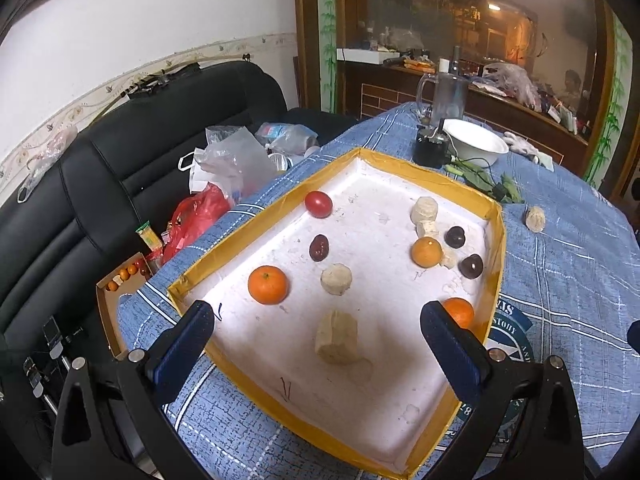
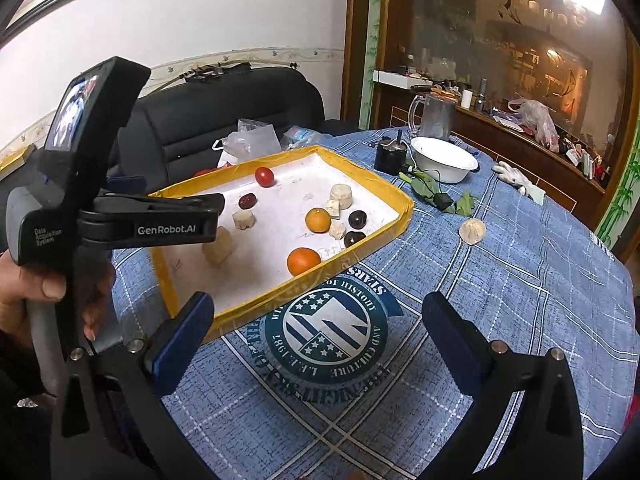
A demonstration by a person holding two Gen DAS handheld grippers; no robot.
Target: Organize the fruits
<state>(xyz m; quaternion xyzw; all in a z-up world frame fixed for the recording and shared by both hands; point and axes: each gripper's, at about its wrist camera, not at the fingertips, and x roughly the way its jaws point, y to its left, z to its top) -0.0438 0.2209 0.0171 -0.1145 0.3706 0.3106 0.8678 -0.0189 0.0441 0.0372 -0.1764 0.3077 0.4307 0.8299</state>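
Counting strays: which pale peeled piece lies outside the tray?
The lone pale piece on the blue tablecloth, right of the yellow-rimmed tray; the others sit inside.

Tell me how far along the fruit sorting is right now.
Little looks sorted: oranges, a tomato, dark fruits and pale chunks lie mixed across the yellow-rimmed tray. Nothing is in hand: the left gripper and right gripper are both open and empty. Left: grouping everything, plus one pale piece lying outside on the tablecloth.
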